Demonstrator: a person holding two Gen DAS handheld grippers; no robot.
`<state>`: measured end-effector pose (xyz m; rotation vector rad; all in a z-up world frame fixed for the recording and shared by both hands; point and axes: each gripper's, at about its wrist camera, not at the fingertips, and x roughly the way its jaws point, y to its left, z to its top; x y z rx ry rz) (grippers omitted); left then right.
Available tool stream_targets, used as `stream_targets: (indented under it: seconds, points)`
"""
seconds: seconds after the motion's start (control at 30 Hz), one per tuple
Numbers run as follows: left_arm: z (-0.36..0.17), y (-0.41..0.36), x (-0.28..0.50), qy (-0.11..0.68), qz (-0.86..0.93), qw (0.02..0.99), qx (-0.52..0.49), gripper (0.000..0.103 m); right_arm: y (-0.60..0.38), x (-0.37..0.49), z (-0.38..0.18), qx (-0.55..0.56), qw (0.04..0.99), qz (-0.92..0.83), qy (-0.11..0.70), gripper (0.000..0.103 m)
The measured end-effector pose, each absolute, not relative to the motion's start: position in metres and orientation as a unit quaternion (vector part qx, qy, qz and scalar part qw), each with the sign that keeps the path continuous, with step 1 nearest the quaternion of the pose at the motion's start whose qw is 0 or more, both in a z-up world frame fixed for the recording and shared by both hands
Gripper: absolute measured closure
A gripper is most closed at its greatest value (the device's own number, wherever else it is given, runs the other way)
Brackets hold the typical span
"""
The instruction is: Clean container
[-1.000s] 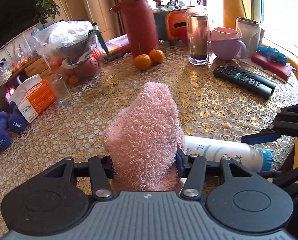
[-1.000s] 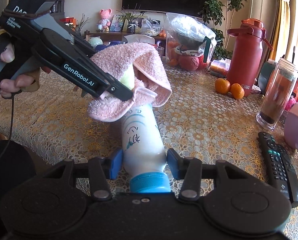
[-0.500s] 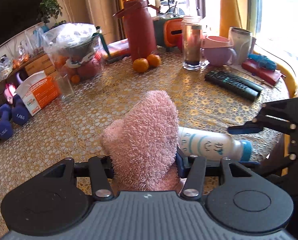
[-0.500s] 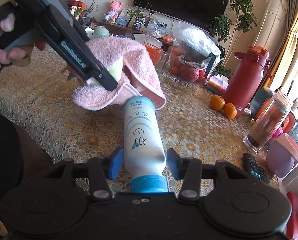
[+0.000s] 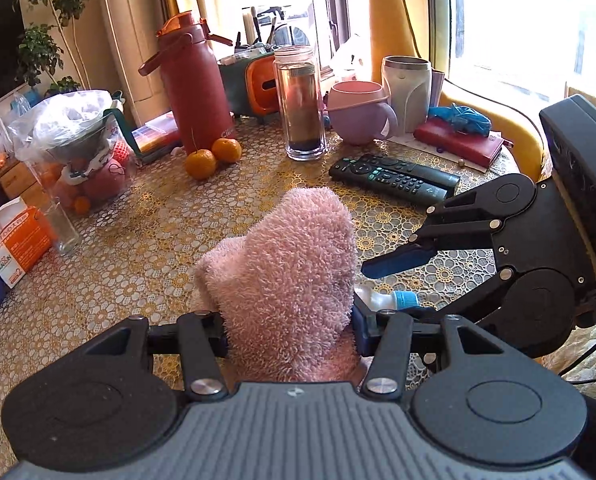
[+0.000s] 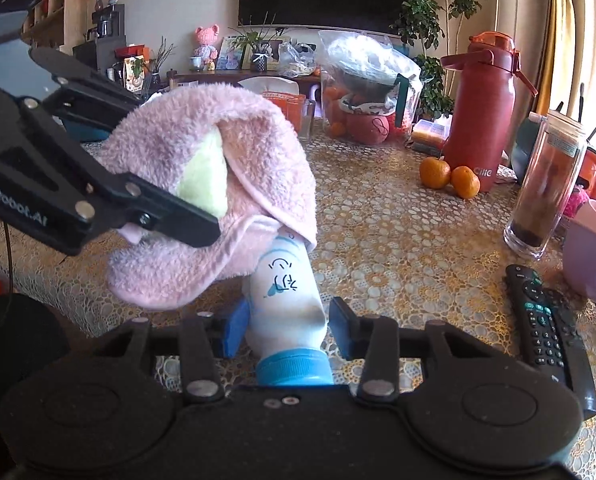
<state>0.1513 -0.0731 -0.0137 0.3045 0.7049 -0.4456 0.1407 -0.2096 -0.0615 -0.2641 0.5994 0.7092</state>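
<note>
A white plastic bottle (image 6: 285,292) with a blue cap (image 6: 293,368) is held over the gold lace tablecloth (image 6: 398,248). My right gripper (image 6: 287,328) is shut on its neck end, blue pads on both sides. A fluffy pink towel (image 6: 217,168) drapes over the bottle's far end. In the left wrist view my left gripper (image 5: 289,330) is shut on that pink towel (image 5: 289,264). Only the bottle's neck (image 5: 372,298) shows beside the towel. The right gripper (image 5: 402,284) reaches in from the right.
At the back of the table stand a red thermos (image 5: 195,92), two oranges (image 5: 211,156), a tall glass tumbler (image 5: 302,108), a pink mug (image 5: 358,116) and a black remote (image 5: 394,178). A bag of fruit (image 5: 77,152) and a small glass (image 5: 63,228) are left.
The towel has come down over more of the bottle, so less of the white body shows. Both grippers have shifted and turned while keeping their hold.
</note>
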Motion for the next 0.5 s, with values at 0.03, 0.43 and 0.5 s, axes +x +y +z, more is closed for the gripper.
stream_targets:
  seconds: [0.03,0.43,0.5]
  points:
    - [-0.015,-0.078,0.155,0.342,-0.218,0.901,0.152,0.051,-0.211,0.141,-0.061,-0.128,0.887,0.340,0.286,0.061]
    - [-0.033,-0.098,0.189,0.349,-0.220,0.894,0.177,0.051,-0.208,0.132,-0.067,-0.203,0.883,0.328,0.267,0.064]
    - [-0.033,-0.096,0.191,0.347,-0.214,0.895,0.180,0.051,-0.208,0.132,-0.068,-0.201,0.885,0.327,0.265,0.064]
